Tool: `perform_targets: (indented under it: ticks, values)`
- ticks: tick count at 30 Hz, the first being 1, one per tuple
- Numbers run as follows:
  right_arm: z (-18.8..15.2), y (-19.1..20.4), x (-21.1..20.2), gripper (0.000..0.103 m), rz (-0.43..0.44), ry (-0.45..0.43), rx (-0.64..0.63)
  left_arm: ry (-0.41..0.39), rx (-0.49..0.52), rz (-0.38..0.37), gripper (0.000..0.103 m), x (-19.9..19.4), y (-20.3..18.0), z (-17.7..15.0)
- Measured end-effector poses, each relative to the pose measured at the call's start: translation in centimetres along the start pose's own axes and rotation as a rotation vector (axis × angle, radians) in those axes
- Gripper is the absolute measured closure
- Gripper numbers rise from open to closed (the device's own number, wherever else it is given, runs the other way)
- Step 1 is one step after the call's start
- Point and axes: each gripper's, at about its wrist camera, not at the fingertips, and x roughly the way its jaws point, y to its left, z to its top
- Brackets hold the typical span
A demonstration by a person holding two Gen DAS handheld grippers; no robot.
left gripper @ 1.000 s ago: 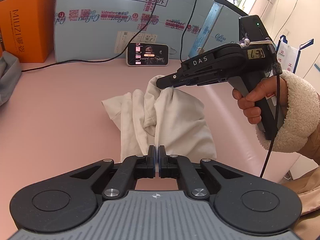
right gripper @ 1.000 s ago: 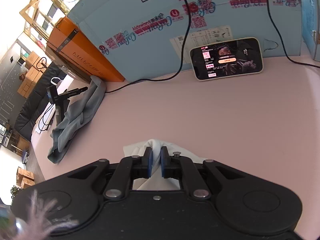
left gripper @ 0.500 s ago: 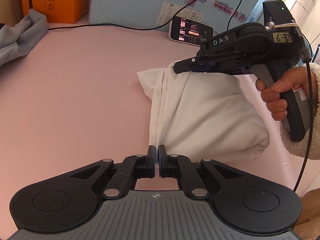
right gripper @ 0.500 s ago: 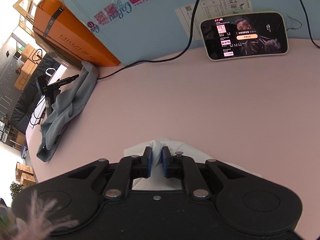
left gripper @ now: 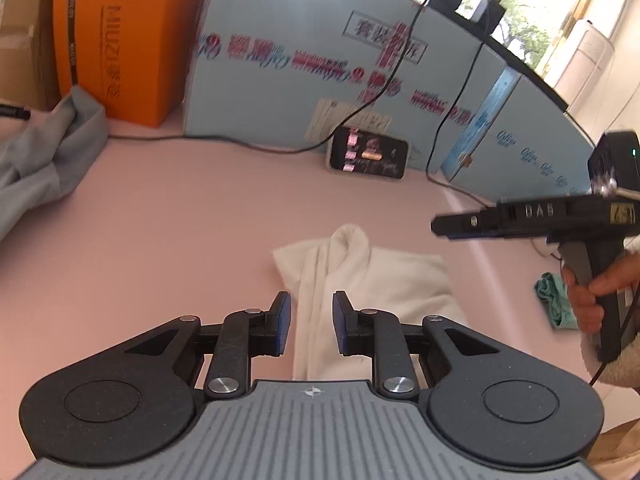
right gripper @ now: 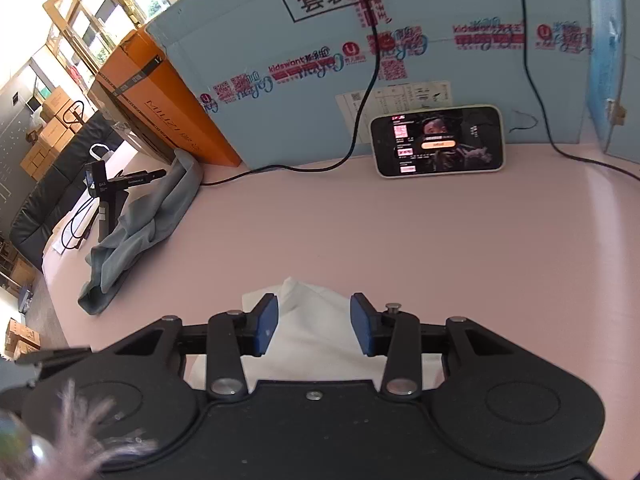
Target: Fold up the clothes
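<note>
A folded white garment lies on the pink table, and the right wrist view shows the same white garment just below the camera. My left gripper hovers above its near edge; its jaws are opening and the pads touch nothing. My right gripper is above the cloth's far corner with its jaws opening too, clear of the fabric. In the left wrist view the right gripper hangs above the garment's right side, held by a hand in a fleece cuff.
A grey garment is heaped at the table's left by an orange box. A phone leans on the blue box, with black cables running past it. Another gripper stands on the left. A teal cloth lies beyond the right edge.
Both grippers let go of the white garment and opened. Both lifted away from it, and the cloth now lies flat and folded on the table.
</note>
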Motion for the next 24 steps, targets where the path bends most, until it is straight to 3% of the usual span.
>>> perform_targets:
  ticks: [2, 4, 9, 13, 19, 21, 24]
  values:
    - [-0.8, -0.2, -1.9, 0.065, -0.003, 0.003, -0.006, -0.026, 0.035, -0.052, 0.084, 0.4, -1.1, 1.3]
    - [-1.8, 0.2, -2.8, 0.080, 0.001, 0.025, -0.011, -0.025, 0.075, -0.094, 0.084, 1.8, -2.5, 2.4]
    - [-4.2, 1.5, -2.3, 0.087, -0.012, 0.077, -0.040, 0.057, 0.144, -0.169, 0.089, 6.4, -5.9, 2.5]
    - [-5.8, 1.8, -1.0, 0.088, -0.019, 0.119, -0.059, 0.130, 0.202, -0.149, 0.090, 9.3, -7.2, 1.0]
    - [-7.8, 0.1, 0.4, 0.088, -0.026, 0.178, 0.021, 0.167, 0.148, -0.087, 0.094, 12.6, -5.5, 0.2]
    - [-8.4, -0.7, 0.7, 0.091, -0.018, 0.193, 0.061, 0.171, 0.135, -0.071, 0.100, 13.5, -4.9, 0.2]
    - [-9.0, -1.6, 1.1, 0.091, 0.000, 0.199, 0.113, 0.160, 0.110, -0.095, 0.100, 14.3, -4.3, 0.2]
